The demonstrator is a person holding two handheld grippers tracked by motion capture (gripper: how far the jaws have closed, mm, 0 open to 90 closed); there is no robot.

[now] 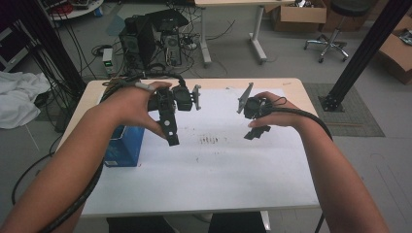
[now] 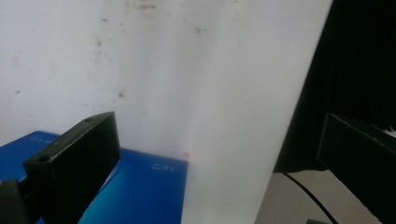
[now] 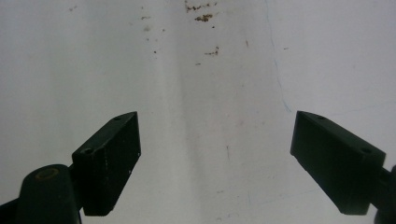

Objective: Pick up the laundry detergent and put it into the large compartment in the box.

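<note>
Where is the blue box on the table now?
In the high view, the blue box stands at the left edge of the white table, under the person's left forearm and just left of the left claw, which does not touch it.

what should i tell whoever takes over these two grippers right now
Left gripper: open, nothing between its jaws, held above the table's left half, close to the blue box.
Right gripper: open, nothing between its jaws, held above the white sheet right of centre.
Blue box: stands at the left edge of the table, partly hidden under the left forearm; in the left gripper view it lies beside and below the left-hand jaw, not between the jaws.
Done: nothing gripped as yet, box untouched.
Left: probably bring the left gripper onto the box and close on it; the right one is free to help.
</note>
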